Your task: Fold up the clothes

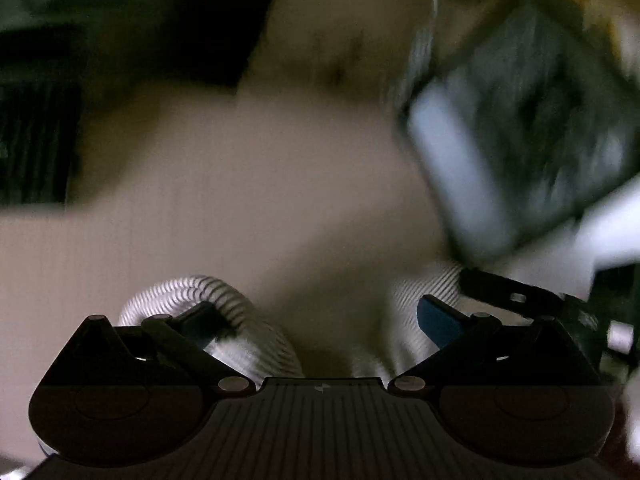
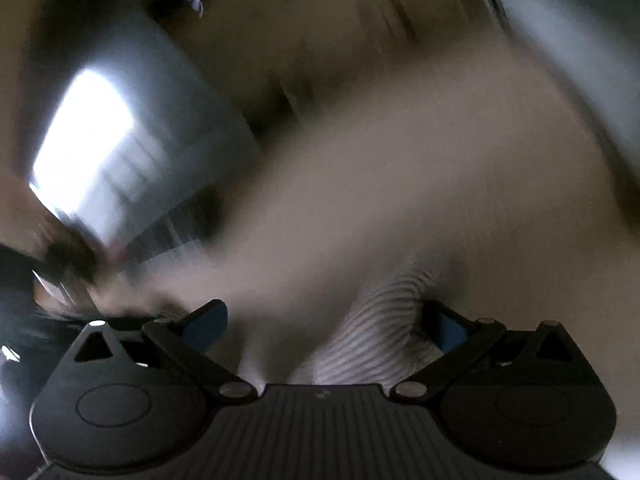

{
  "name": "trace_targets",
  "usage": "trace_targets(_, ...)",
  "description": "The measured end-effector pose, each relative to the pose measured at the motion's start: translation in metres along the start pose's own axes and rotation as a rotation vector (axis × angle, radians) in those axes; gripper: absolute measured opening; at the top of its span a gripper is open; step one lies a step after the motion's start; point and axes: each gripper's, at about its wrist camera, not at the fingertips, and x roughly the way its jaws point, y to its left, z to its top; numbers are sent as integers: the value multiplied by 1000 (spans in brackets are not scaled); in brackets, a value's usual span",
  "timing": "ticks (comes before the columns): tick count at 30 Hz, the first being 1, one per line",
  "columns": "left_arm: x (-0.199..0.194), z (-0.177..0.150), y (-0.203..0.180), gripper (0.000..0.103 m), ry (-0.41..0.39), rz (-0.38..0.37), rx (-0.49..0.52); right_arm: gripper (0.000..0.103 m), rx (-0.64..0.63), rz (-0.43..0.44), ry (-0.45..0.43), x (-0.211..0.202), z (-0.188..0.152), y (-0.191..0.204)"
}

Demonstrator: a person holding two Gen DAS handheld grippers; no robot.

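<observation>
Left gripper [image 1: 320,316] first: its jaws stand wide, and a roll of the pale ribbed garment [image 1: 256,332] bulges past the left finger [image 1: 200,318], draped round it rather than pinched. The blue pad [image 1: 438,320] on the other finger sits against another ribbed fold, with open air between the two. Beyond that, everything smears: a broad pale sweep of cloth across the middle, a dark block at the upper left, a grey blurred shape at the upper right, and I cannot tell what carries the garment.

Over to the right gripper [image 2: 332,326], also spread wide. A ribbed fold [image 2: 380,320] rises between its fingers, pressed close to the right pad [image 2: 450,330], while the left pad [image 2: 208,326] stands clear of it. A bright window-like patch [image 2: 84,136] glares at the left.

The risk, as I judge it: neither gripper clamps the cloth, and the heavy blur suggests fast travel. Cloth merely hooked over a finger could slide off, or drag and undo a fold, spoiling the alignment of edges
</observation>
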Motion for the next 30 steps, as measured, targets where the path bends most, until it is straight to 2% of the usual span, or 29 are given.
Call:
trace_targets(2, -16, 12, 7, 103, -100, 28, -55, 103, -68, -22, -182, -22, 23, 21)
trace_targets(4, -29, 8, 14, 103, -183, 131, -42, 103, -158, -70, -325, -40, 35, 40)
trace_targets(6, -31, -8, 26, 103, -210, 252, -14, 103, -219, -89, -223, -28, 20, 39)
trace_targets(8, -21, -25, 45, 103, -150, 295, -15, 103, -279, -109, -121, -16, 4, 39)
trace_targets(10, -12, -43, 57, 103, -81, 272, 2, 103, -329, -122, -15, -2, -12, 37)
trace_targets(12, 2, -61, 51, 103, -10, 225, 89, 103, -286, -84, 129, 22, -33, 27)
trace_targets(13, 10, -68, 47, 103, 11, 215, 136, 103, -265, -89, 167, 34, -37, 24)
trace_targets(15, 30, -76, 38, 103, 49, 210, 208, 103, -208, -102, 193, 56, -36, 13)
trace_targets(18, 67, -72, 39, 103, 95, 245, 186, 103, -114, -123, 211, 90, -25, -4)
trace_targets(22, 105, -64, 45, 103, 106, 339, 179, 103, -101, -226, 222, 128, -8, -13)
trace_targets(28, 135, -63, 48, 103, 170, 374, 226, 103, -161, -291, 237, 142, -21, -9)
trace_targets(30, 138, -68, 45, 103, 183, 392, 269, 103, -121, -300, 257, 139, -25, -11)
